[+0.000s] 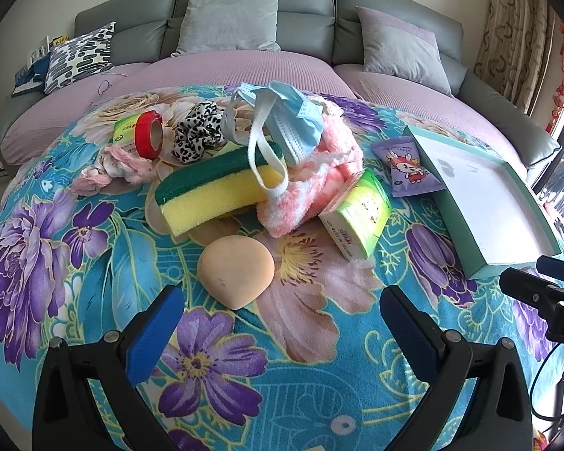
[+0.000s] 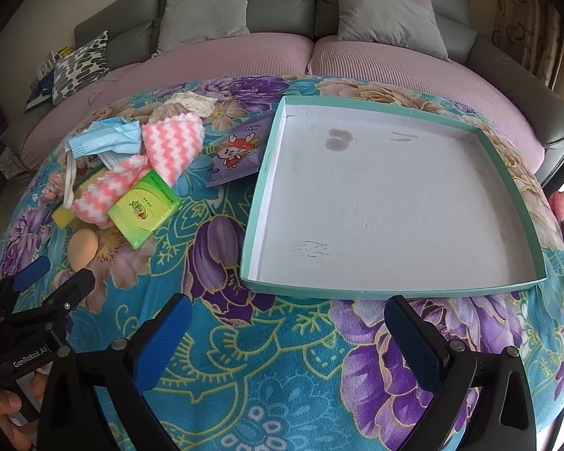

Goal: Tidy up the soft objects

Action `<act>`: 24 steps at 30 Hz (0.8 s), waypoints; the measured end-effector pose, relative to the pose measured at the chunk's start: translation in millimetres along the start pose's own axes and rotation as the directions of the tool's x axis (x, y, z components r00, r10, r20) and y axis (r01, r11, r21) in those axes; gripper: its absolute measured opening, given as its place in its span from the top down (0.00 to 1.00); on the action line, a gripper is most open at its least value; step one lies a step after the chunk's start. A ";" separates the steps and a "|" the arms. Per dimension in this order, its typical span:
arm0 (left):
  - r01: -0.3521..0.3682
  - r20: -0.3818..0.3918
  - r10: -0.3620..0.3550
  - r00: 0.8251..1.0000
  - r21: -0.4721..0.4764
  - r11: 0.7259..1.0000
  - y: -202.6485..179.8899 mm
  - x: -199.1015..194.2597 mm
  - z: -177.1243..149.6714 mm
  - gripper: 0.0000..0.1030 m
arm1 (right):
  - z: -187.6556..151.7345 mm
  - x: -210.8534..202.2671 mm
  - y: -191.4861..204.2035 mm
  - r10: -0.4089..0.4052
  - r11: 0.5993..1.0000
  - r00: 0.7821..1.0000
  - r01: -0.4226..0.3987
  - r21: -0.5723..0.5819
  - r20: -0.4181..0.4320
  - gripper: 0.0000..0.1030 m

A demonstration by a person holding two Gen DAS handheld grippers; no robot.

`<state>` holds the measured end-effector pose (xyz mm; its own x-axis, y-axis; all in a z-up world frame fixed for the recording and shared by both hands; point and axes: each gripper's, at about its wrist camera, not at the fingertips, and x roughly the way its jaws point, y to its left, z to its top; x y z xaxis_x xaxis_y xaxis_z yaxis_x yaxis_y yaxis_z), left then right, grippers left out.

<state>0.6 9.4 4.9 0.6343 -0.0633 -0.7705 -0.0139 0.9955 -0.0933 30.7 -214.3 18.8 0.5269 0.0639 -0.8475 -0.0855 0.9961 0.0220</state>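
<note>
In the left wrist view my left gripper point(image 1: 282, 323) is open over the floral cloth, with a peach makeup puff point(image 1: 237, 268) just ahead of its fingers. Behind the puff lie a yellow-green sponge point(image 1: 214, 188), a pink fluffy cloth point(image 1: 312, 180), blue face masks point(image 1: 289, 120) and a leopard scrunchie point(image 1: 199, 131). A white tray with a teal rim point(image 2: 394, 206) lies bare in front of my right gripper point(image 2: 285, 334), which is open and holds nothing. The left gripper point(image 2: 52, 276) also shows at the right wrist view's left edge.
A red tape roll point(image 1: 148, 133), a green tissue pack point(image 1: 357, 214) and a purple wipes pack point(image 1: 406, 165) lie among the soft things. A grey sofa with cushions point(image 1: 229, 18) stands behind the table. A person's hand point(image 2: 7, 413) holds the left gripper.
</note>
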 end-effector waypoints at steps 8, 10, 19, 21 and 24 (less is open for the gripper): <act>0.014 0.017 -0.014 1.000 0.001 1.000 -0.2 -1.6 2.1 0.00 | 0.8 -1.0 -0.3 -0.002 1.000 1.000 0.002 -0.002 0.000 0.00; 0.013 0.016 -0.013 1.000 -0.001 1.000 0.0 -1.8 2.5 0.00 | 1.1 -1.2 -0.1 -0.003 1.000 1.000 0.003 -0.002 0.000 0.00; 0.010 0.020 -0.010 1.000 -0.030 0.999 5.4 -3.1 3.7 0.00 | 2.6 -2.4 -0.5 -0.012 1.000 1.000 0.012 -0.002 0.001 0.00; 0.010 0.022 -0.009 1.000 -0.032 0.999 5.9 -3.4 3.8 0.00 | 2.4 -2.5 -0.3 -0.013 1.000 1.000 0.013 -0.002 0.001 0.00; 0.008 0.029 -0.007 1.000 -0.033 0.999 6.8 -5.0 3.8 0.00 | 2.6 -2.4 0.0 -0.011 1.000 1.000 0.011 -0.003 0.004 0.00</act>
<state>0.2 16.8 10.5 0.6569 -0.0686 -0.7508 -0.0340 0.9921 -0.1204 31.6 -214.3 22.2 0.5310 0.0536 -0.8457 -0.0828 0.9965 0.0111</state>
